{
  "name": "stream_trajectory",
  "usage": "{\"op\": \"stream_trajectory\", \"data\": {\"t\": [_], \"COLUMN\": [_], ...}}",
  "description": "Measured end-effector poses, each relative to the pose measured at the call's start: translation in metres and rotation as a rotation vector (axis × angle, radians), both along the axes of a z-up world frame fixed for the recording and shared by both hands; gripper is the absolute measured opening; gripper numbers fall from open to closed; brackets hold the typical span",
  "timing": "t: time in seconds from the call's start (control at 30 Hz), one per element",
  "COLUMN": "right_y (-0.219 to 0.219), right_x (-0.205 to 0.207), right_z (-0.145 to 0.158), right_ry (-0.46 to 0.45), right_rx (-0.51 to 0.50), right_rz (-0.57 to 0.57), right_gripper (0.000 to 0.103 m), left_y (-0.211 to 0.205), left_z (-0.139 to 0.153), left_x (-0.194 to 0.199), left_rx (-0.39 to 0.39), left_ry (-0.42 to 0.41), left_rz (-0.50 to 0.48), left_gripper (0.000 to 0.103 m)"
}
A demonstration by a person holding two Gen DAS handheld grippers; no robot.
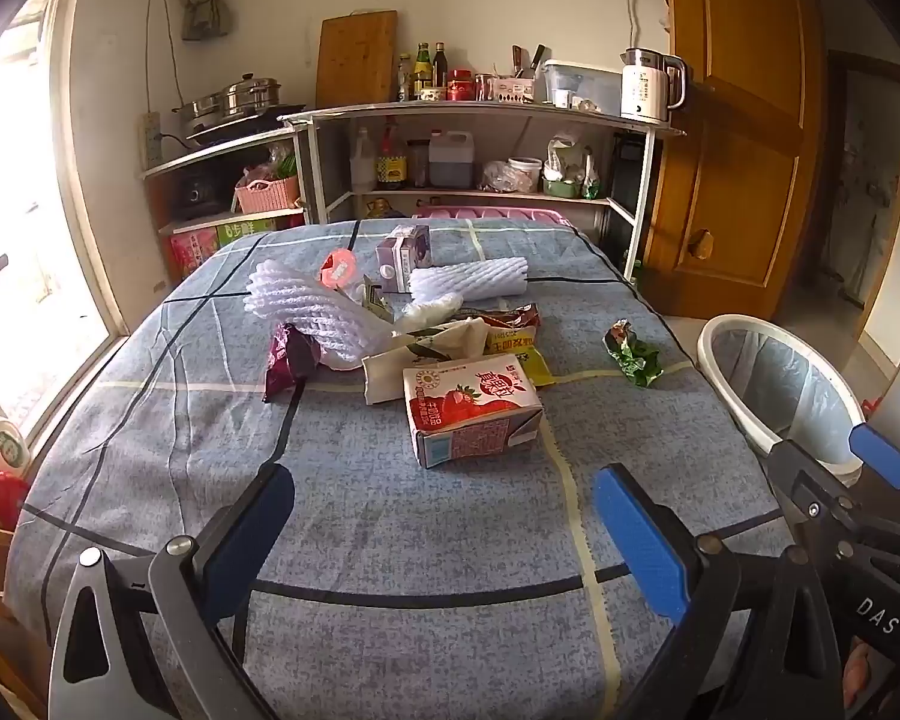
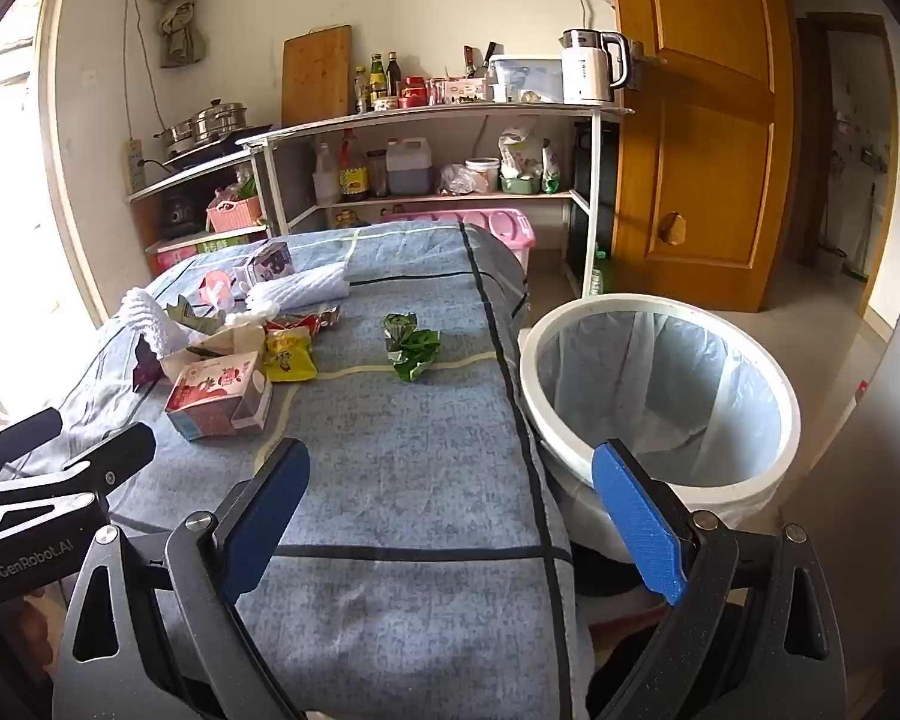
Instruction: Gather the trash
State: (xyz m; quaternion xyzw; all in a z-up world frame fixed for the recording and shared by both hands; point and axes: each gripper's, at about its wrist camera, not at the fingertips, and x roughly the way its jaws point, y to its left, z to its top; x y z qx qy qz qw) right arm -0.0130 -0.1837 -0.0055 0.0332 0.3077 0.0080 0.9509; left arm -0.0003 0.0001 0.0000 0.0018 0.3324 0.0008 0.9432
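Note:
A pile of trash lies on the blue checked tablecloth (image 1: 390, 528): a red strawberry milk carton (image 1: 471, 411), a purple carton (image 1: 403, 255), white foam nets (image 1: 312, 309), snack wrappers (image 1: 510, 336) and a crumpled green wrapper (image 1: 633, 351). The green wrapper also shows in the right wrist view (image 2: 411, 345), as does the strawberry carton (image 2: 219, 396). A white bin with a clear liner (image 2: 660, 396) stands at the table's right edge. My left gripper (image 1: 444, 528) is open and empty, short of the strawberry carton. My right gripper (image 2: 450, 516) is open and empty over the table's near right edge.
Metal shelves (image 1: 480, 114) with bottles, a kettle (image 1: 648, 84) and pots stand behind the table. A wooden door (image 2: 702, 120) is at the right. A pink tub (image 2: 498, 225) sits beyond the table. A bright window is at the left.

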Motion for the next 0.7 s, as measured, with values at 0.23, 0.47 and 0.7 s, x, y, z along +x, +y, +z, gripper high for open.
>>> {"op": "stream_trajectory", "data": {"t": [0.23,0.47,0.7], "right_y": [0.0008,0.0007,0.0001], "right_x": [-0.0011,0.0010,-0.0011], "right_z": [0.0009,-0.0012,0.0009], "right_ry": [-0.010,0.004,0.003], "right_rx": [-0.003,-0.005,-0.007], "right_rz": [0.010,0.004,0.005], "right_gripper": [0.096,0.096,0.096], "left_y": [0.0010,0.0040,0.0031], "left_z": [0.0003,0.0031,0.0018], "left_x": [-0.0034,-0.0025,-0.0005], "left_rx": [0.003,0.001,0.004], "left_ry": [0.004,0.005,0.008], "left_rz": [0.010,0.006,0.004], "left_gripper": [0.102,0.102,0.102]}}
